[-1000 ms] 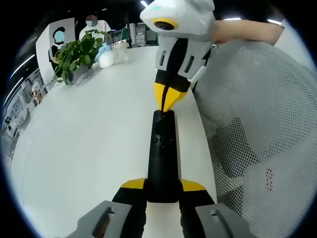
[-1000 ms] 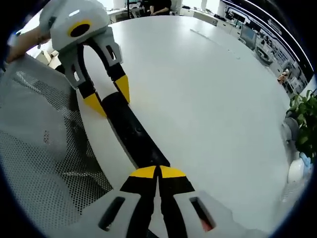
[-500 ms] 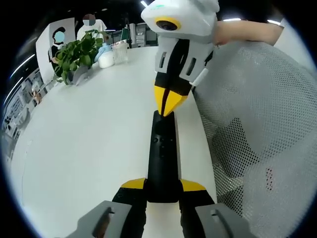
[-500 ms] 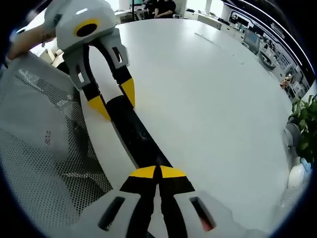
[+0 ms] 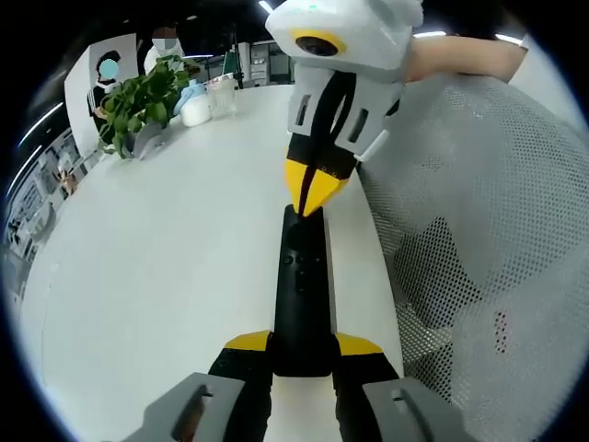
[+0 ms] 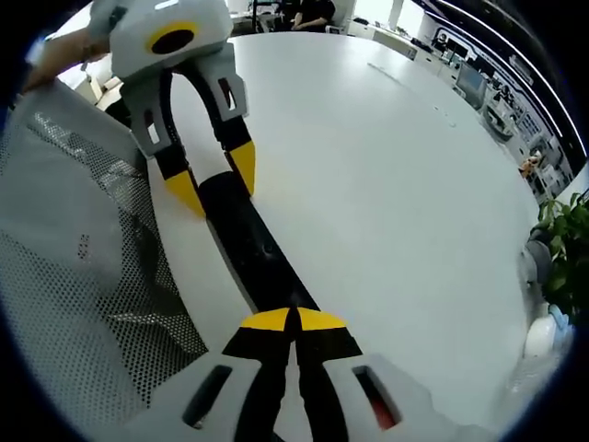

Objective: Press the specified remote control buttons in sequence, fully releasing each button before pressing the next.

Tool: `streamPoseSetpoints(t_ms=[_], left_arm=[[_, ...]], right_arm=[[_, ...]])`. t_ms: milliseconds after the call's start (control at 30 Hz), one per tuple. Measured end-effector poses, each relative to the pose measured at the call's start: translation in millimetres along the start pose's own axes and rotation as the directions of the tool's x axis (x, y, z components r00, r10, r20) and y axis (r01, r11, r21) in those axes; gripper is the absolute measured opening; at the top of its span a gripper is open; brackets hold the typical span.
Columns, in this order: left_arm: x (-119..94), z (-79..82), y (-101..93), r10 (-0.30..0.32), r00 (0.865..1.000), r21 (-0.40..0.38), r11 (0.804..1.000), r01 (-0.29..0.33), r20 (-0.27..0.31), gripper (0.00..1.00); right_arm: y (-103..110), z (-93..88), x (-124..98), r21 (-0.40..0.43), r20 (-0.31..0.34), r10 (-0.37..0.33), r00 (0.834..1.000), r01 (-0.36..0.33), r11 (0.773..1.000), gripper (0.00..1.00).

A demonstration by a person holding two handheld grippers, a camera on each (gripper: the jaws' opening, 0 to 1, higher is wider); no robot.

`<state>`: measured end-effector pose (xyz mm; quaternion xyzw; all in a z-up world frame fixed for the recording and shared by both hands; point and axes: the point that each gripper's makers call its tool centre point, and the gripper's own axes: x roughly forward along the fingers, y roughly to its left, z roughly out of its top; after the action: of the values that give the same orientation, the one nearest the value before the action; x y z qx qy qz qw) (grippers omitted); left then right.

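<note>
A long black remote control lies along the right edge of the white table. My left gripper is shut on its near end, one yellow-tipped jaw on each side. My right gripper comes down from above, shut, with its joined yellow tips touching the remote's far end. In the right gripper view my own right gripper rests shut on the remote control. The left gripper clasps its other end. I cannot tell which button lies under the tips.
A grey mesh chair back stands close along the table's edge, right beside the remote. A potted plant and white containers sit at the far end of the table. People sit beyond the table.
The right gripper's tips sit slightly lower on the remote's far end and its body has tilted a little. The remote stays held in the left gripper.
</note>
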<state>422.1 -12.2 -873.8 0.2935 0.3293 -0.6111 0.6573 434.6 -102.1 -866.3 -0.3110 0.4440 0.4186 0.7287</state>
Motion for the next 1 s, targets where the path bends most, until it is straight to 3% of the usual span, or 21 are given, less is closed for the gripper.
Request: streamPoseSetpoints(t_ms=[133, 267, 433, 633, 1000], left_arm=[[0, 0.1, -0.1, 0.000, 1.000, -0.001, 1.000, 0.000, 0.001, 0.24], [0, 0.1, -0.2, 0.001, 1.000, -0.002, 1.000, -0.001, 0.002, 0.24], [0, 0.1, -0.3, 0.000, 1.000, 0.001, 1.000, 0.000, 0.003, 0.24], [1, 0.3, -0.5, -0.001, 1.000, 0.002, 1.000, 0.001, 0.005, 0.24], [1, 0.3, -0.7, -0.007, 1.000, 0.009, 1.000, 0.007, 0.009, 0.24]], right_arm=[[-1, 0.3, 0, -0.004, -0.008, 0.011, 1.000, -0.011, 1.000, 0.00], [0, 6.6, -2, 0.062, 0.041, 0.046, 0.998, -0.049, 0.997, 0.00], [3, 12.0, -1, 0.037, 0.057, 0.044, 0.997, -0.046, 0.998, 0.00], [9, 9.5, 3, 0.001, 0.033, 0.060, 0.998, -0.060, 0.998, 0.00], [7, 10.3, 4, -0.048, 0.020, 0.023, 1.000, -0.022, 0.999, 0.00]])
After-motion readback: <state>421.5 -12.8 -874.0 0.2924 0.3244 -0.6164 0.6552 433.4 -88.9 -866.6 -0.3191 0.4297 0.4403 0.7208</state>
